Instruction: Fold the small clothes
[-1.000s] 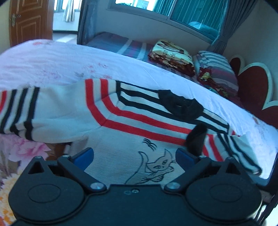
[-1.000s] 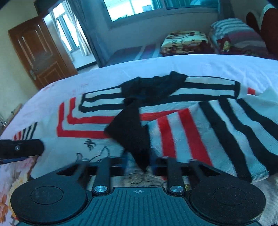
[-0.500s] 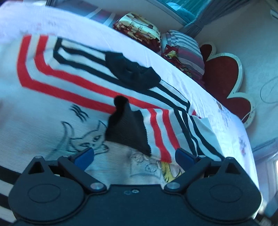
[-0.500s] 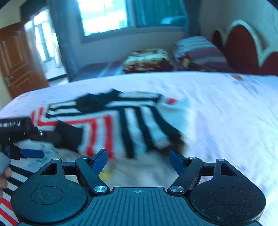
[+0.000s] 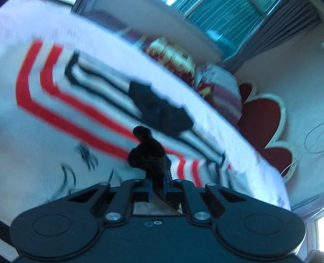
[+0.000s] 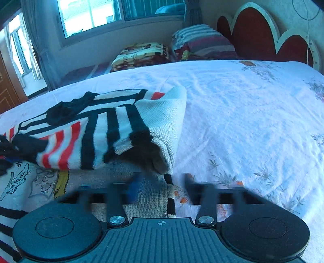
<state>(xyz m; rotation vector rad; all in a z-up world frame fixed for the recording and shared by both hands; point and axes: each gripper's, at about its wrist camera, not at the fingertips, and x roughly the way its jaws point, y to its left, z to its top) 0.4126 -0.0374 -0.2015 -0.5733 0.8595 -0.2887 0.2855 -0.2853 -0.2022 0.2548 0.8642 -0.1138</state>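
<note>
A small white sweater point(image 5: 50, 125) with red and black stripes, a black collar point(image 5: 160, 109) and cartoon cat drawings lies on the bed. Its right sleeve point(image 6: 113, 131) is folded across the chest. My left gripper point(image 5: 157, 185) is shut on the black cuff point(image 5: 147, 155) of that sleeve, just above the sweater's front. My right gripper point(image 6: 160, 182) is blurred by motion and part open, empty, at the sweater's right side edge point(image 6: 170, 194). The left gripper's dark shape shows at the far left of the right wrist view point(image 6: 6, 149).
The bed has a white floral sheet point(image 6: 253, 121). Folded blankets and pillows point(image 6: 182, 50) lie at the far side by a red headboard point(image 6: 263, 34). A window point(image 6: 91, 18) and a wooden door point(image 6: 8, 81) are behind.
My right gripper let go of the cuff, opened and drew back to the sweater's right side. My left gripper moved in and shut on the black cuff.
</note>
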